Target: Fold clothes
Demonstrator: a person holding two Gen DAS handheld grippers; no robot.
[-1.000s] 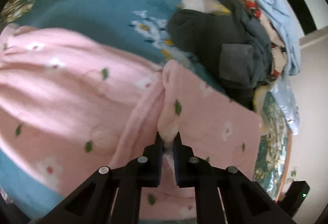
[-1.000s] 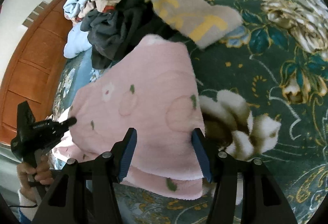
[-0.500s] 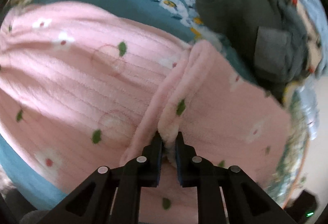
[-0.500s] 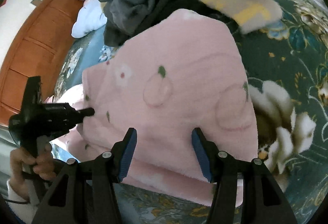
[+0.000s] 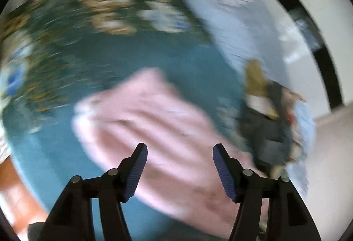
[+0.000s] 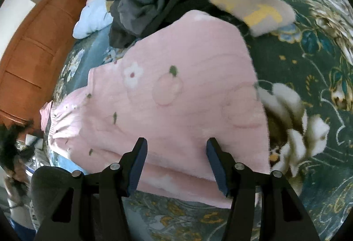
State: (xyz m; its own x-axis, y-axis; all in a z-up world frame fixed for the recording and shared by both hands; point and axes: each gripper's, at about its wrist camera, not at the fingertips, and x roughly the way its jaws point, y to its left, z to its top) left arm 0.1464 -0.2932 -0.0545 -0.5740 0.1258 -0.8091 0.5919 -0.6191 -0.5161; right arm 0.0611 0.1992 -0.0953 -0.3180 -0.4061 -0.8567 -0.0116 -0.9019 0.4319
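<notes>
Released: left gripper (image 5: 179, 154) fingers just opened | fluffy pink garment (image 6: 176, 108) flat | right gripper (image 6: 175, 148) fingers apart

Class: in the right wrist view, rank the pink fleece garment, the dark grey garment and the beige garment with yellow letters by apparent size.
1. pink fleece garment
2. dark grey garment, partly buried
3. beige garment; farther away, so the last two are unsure.
</notes>
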